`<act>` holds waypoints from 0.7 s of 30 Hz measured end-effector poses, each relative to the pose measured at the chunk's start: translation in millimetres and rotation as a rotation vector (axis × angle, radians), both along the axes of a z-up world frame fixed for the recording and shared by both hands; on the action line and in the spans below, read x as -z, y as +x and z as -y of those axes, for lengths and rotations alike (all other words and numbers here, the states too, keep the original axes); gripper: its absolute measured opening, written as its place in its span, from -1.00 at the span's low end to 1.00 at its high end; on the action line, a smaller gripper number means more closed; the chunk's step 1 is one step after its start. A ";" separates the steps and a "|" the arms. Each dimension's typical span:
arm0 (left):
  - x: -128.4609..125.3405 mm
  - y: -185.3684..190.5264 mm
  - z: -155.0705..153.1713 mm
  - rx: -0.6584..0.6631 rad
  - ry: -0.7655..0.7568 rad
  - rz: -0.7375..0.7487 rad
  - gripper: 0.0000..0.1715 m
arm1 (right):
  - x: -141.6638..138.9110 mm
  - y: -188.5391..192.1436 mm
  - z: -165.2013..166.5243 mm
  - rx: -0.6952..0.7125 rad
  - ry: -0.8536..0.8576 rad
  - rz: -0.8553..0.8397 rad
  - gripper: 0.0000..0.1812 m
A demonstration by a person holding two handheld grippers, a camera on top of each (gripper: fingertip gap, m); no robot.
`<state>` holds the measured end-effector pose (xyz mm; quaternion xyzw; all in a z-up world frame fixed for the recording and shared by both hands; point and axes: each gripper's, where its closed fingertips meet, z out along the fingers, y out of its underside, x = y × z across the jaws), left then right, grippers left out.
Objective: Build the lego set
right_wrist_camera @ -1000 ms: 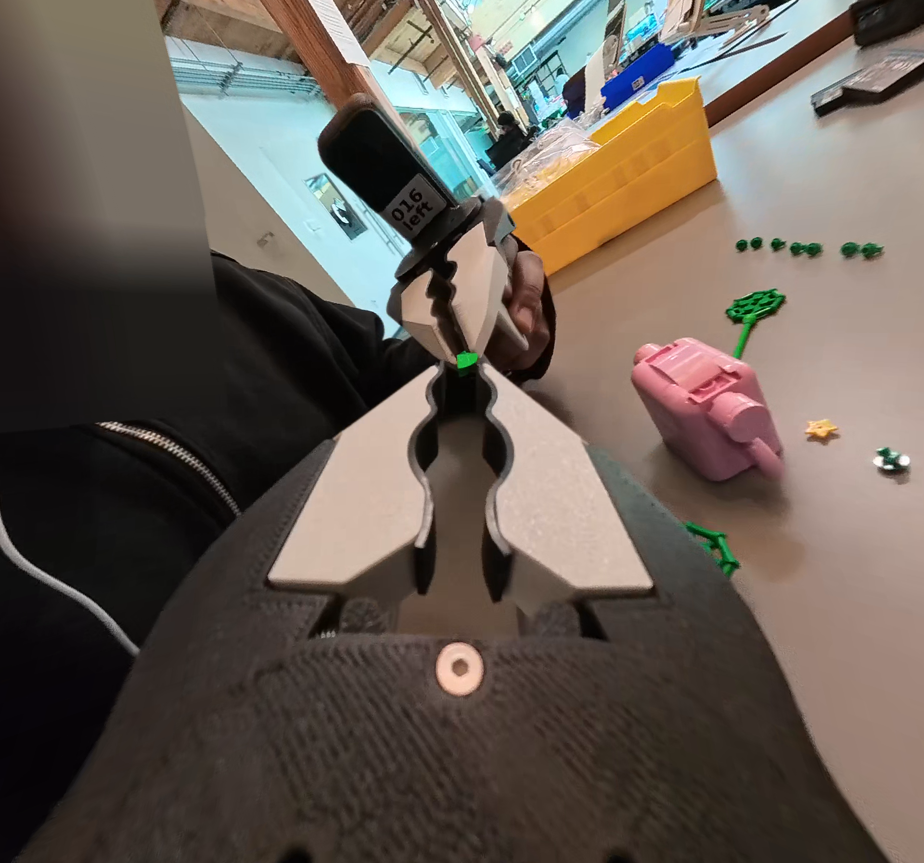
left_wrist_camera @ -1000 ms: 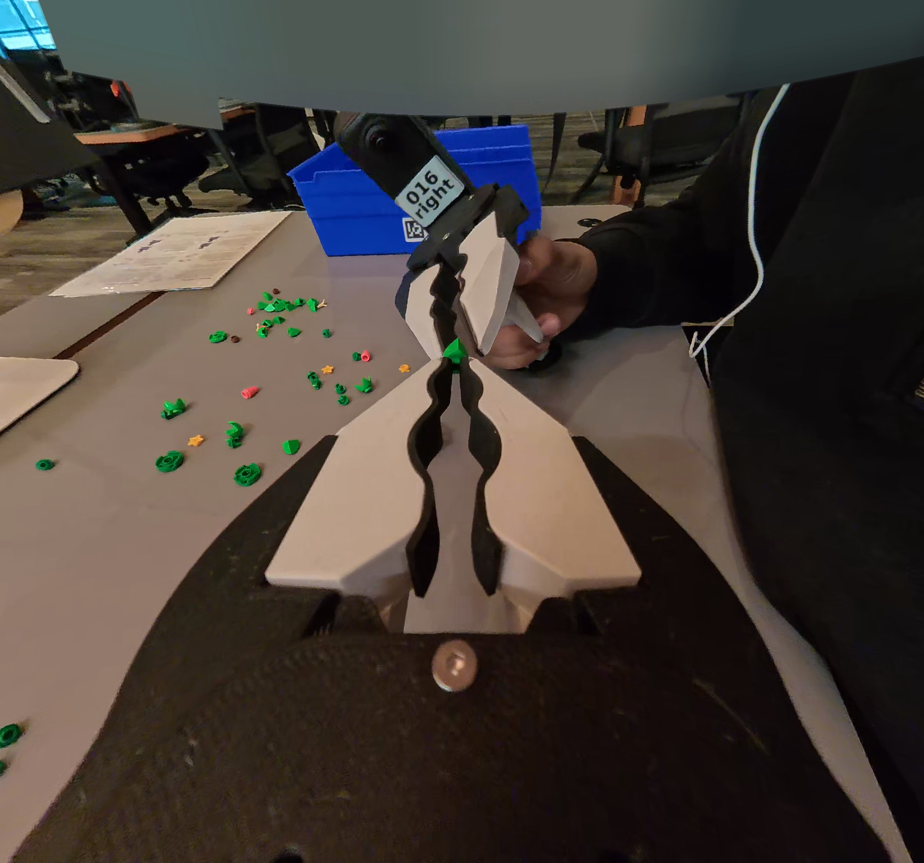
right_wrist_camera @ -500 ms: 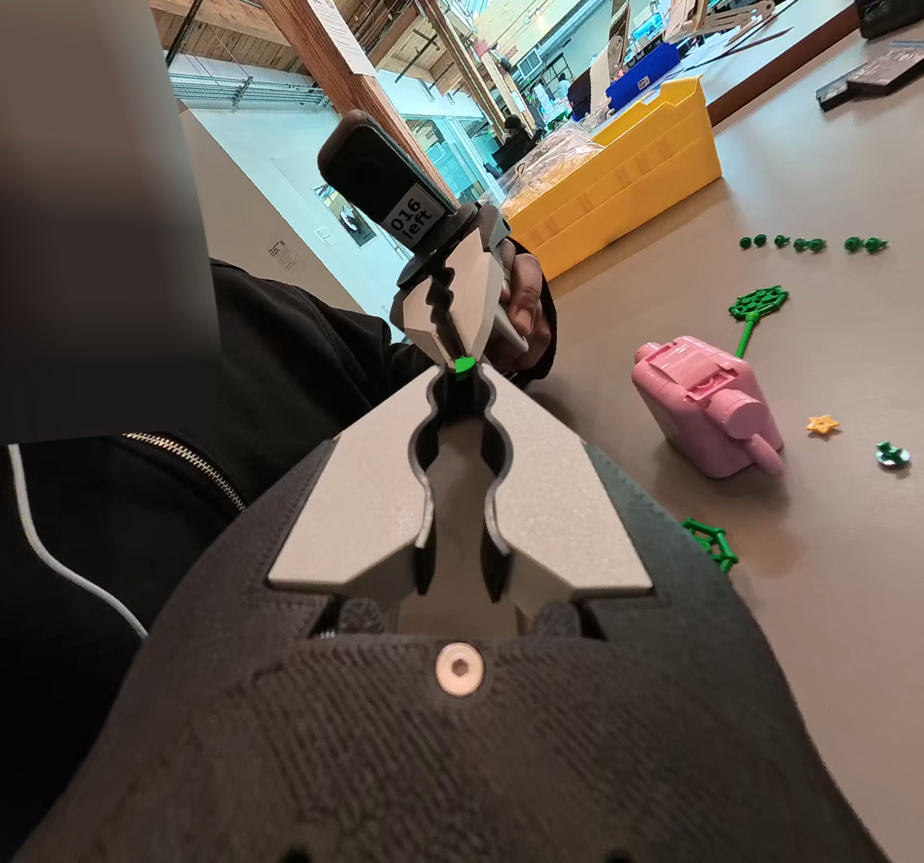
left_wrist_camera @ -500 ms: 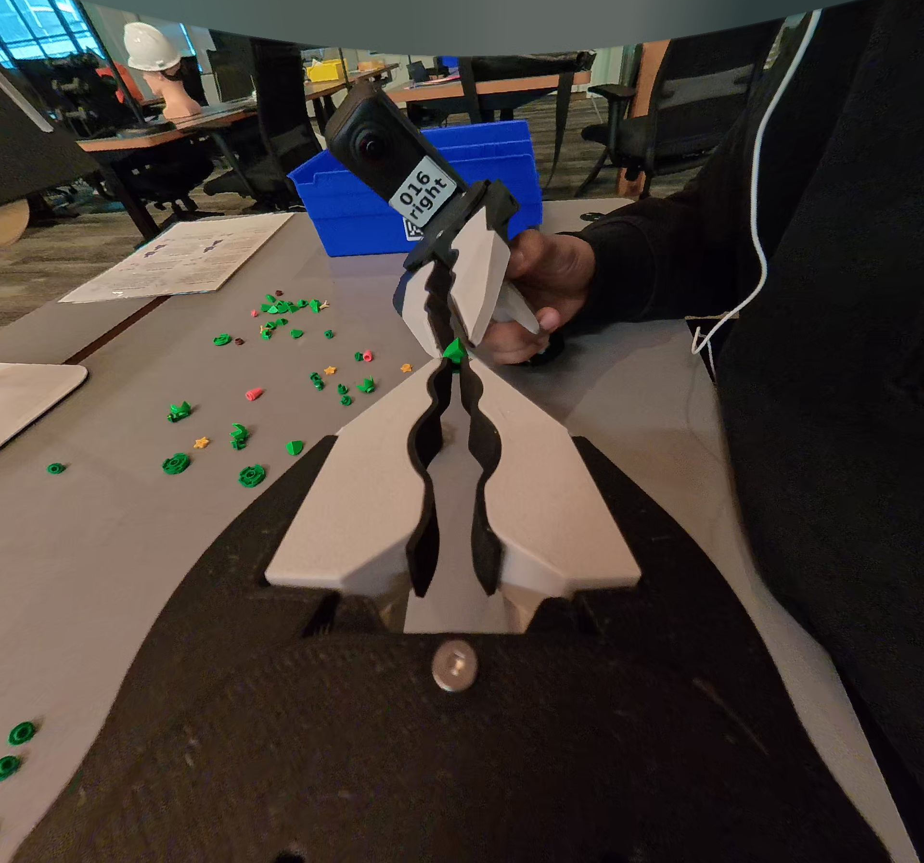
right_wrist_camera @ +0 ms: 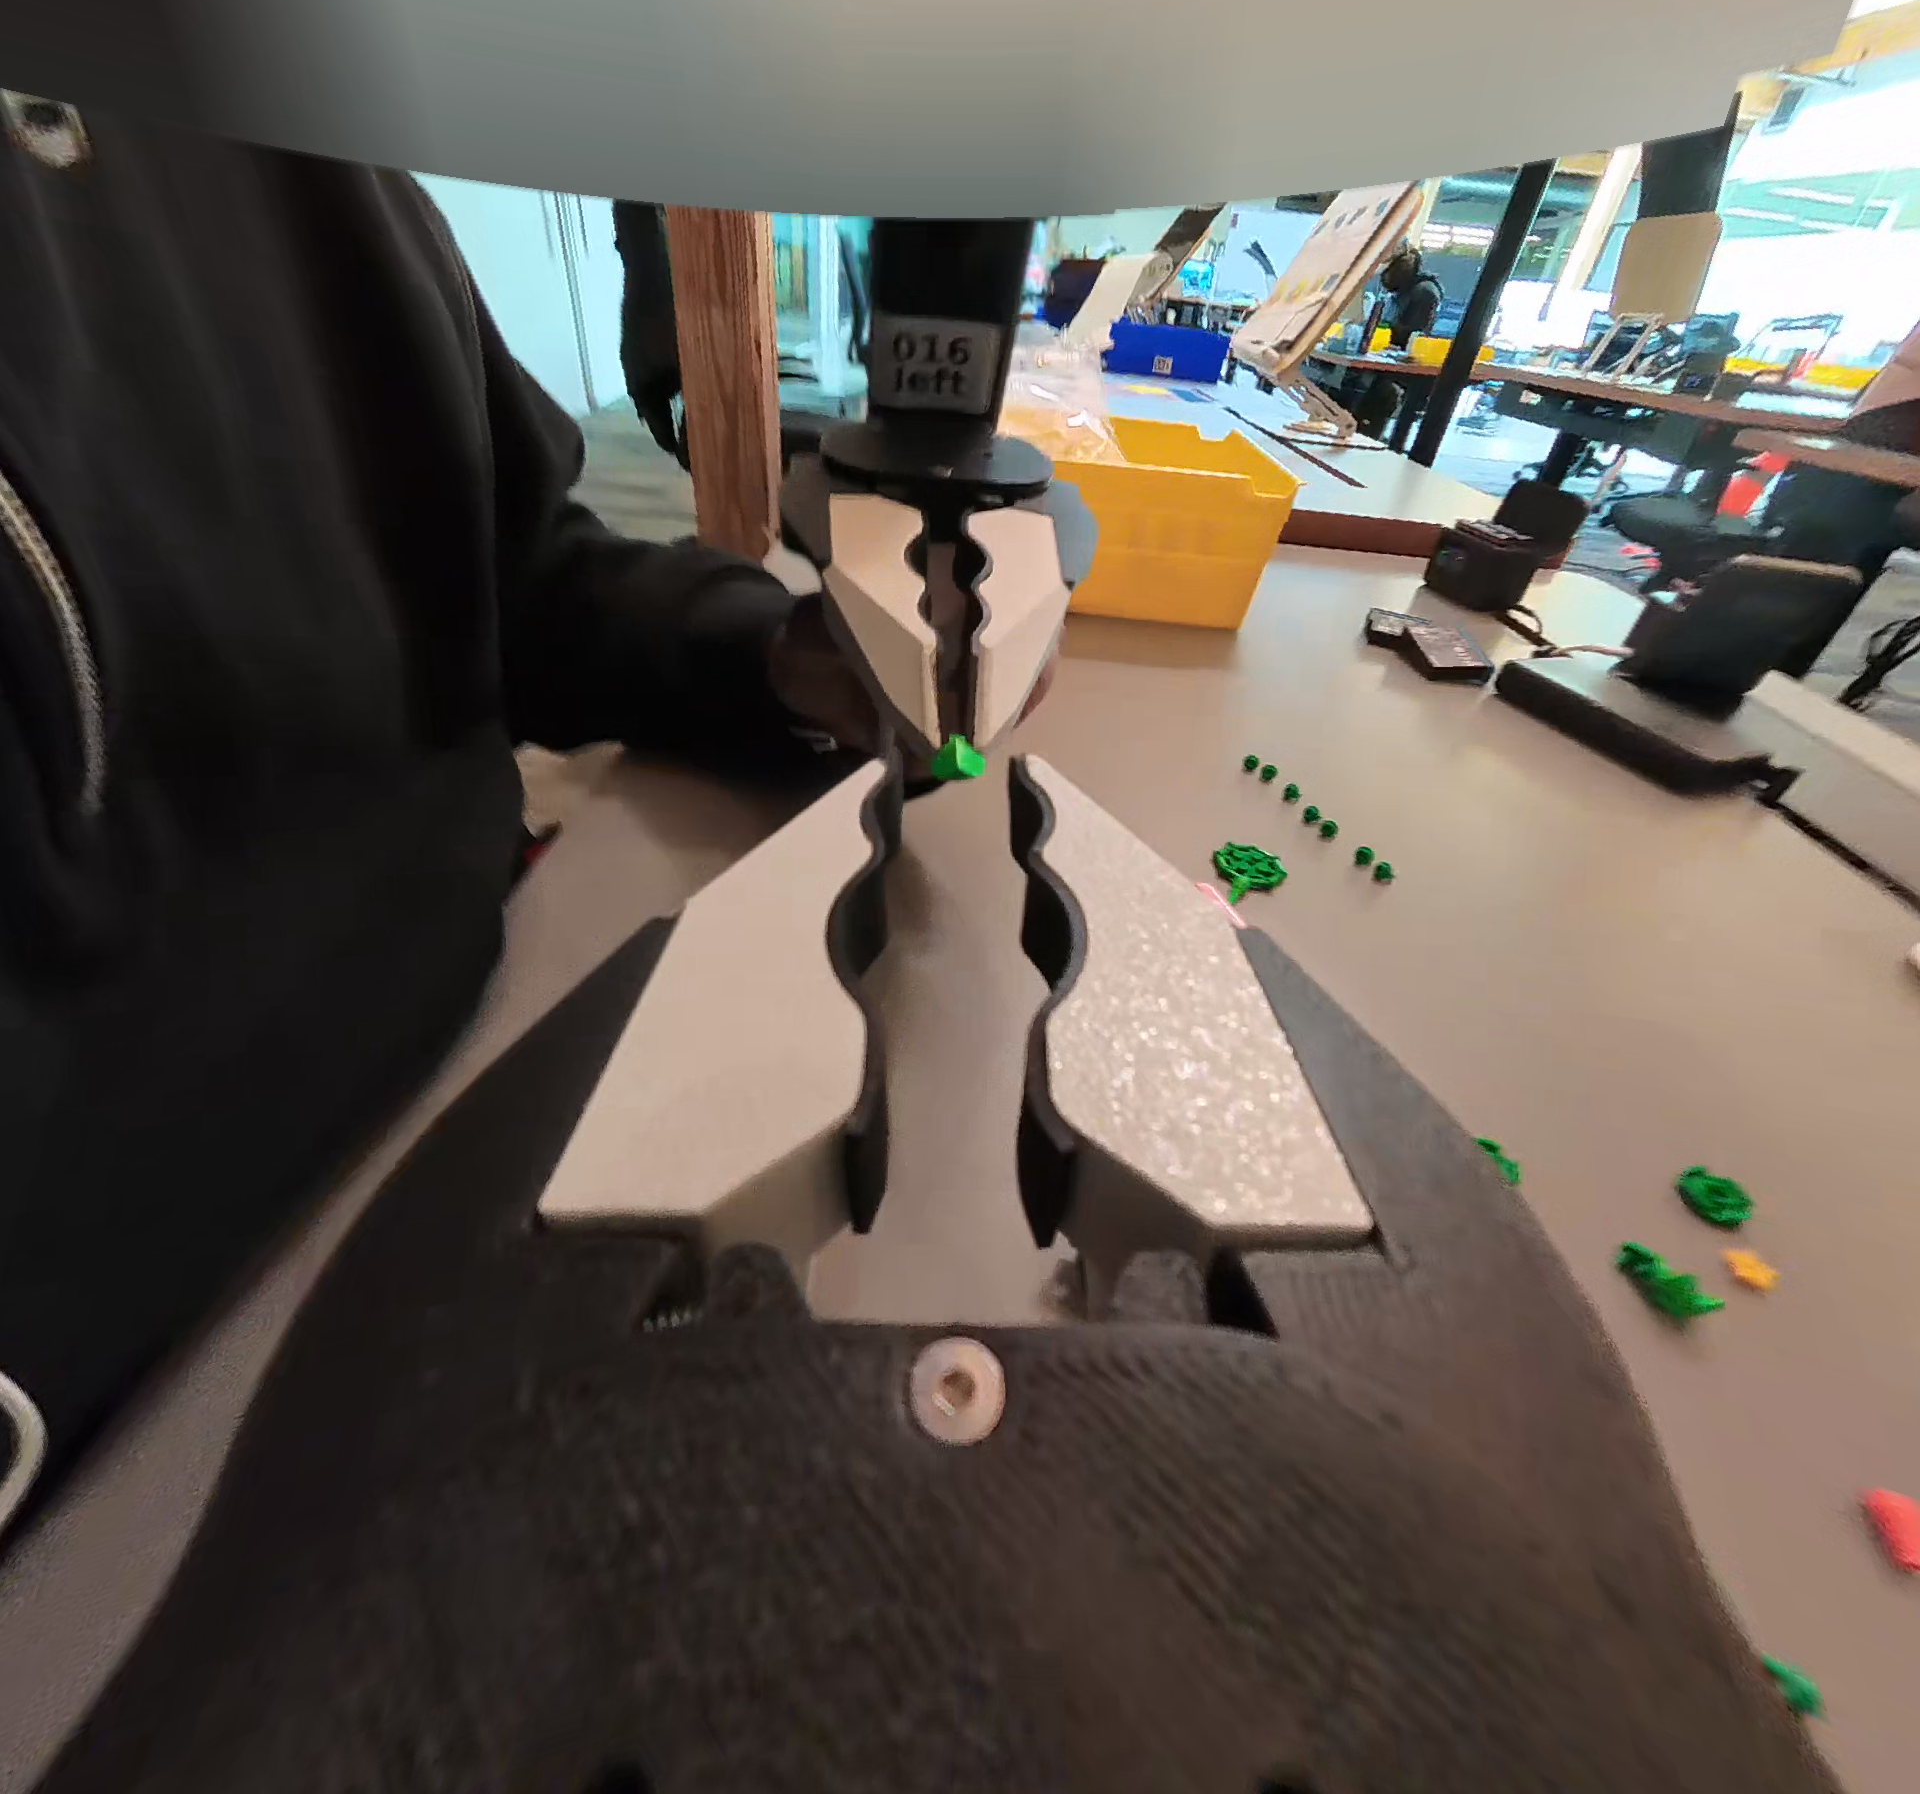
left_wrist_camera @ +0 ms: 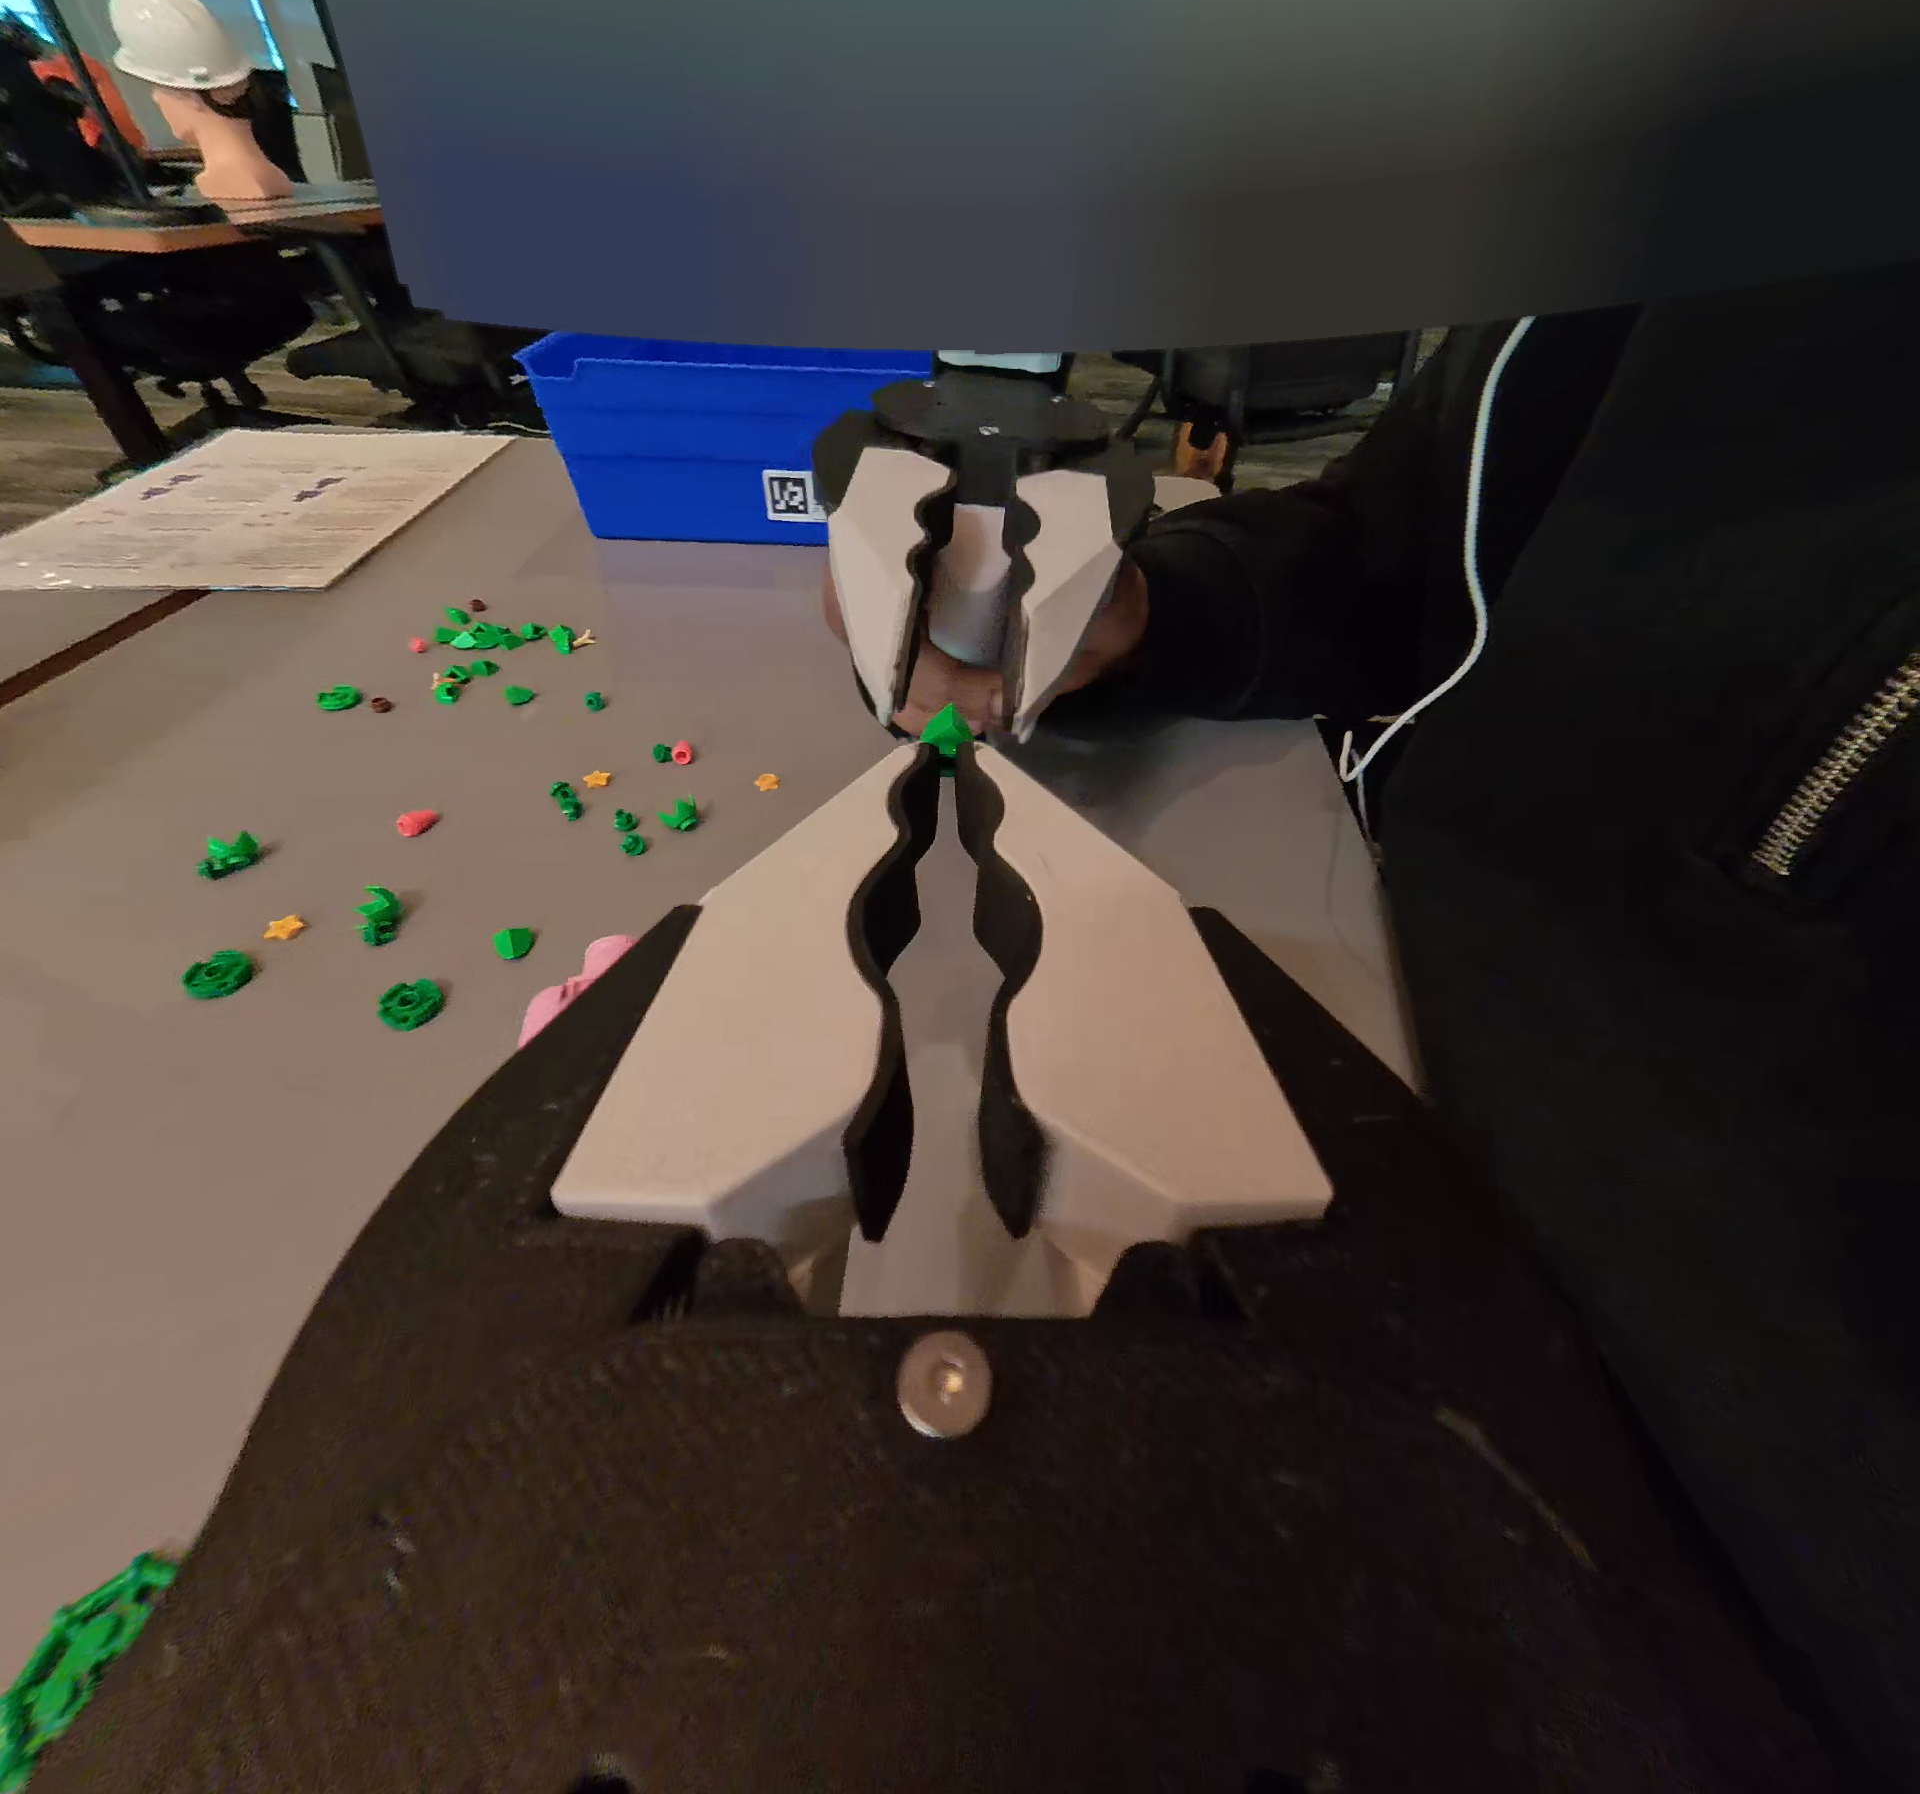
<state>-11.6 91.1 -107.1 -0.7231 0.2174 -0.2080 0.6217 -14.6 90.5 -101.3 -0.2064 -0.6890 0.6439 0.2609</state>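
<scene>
Green cone piece [left_wrist_camera: 945, 728] sat pinched in your left gripper [left_wrist_camera: 943, 757] tips | right gripper [right_wrist_camera: 951, 776] stood open, facing it | tiny, rigid, probably slippery: you needed its flat base.

We find a square coded tag [left_wrist_camera: 787, 495] on the front wall of the blue bin [left_wrist_camera: 665, 456]. Left of the bin lies a printed sheet [left_wrist_camera: 249, 508], its lines too small for us to read. A pale sticker [right_wrist_camera: 940, 362] (short, dark characters) sits on the left gripper [right_wrist_camera: 951, 755], above its fingers.
</scene>
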 end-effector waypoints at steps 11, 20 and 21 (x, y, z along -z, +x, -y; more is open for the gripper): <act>3.0 6.9 1.7 0.053 -0.034 0.033 -1.00 | 6.9 1.2 6.9 0.030 0.139 -0.082 -0.88; 3.8 7.7 2.0 0.061 -0.040 0.037 -1.00 | 7.7 1.9 7.8 0.016 0.124 -0.056 -0.91; 3.9 7.6 1.9 0.060 -0.041 0.037 -1.00 | 7.9 1.8 7.7 0.015 0.120 -0.047 -0.90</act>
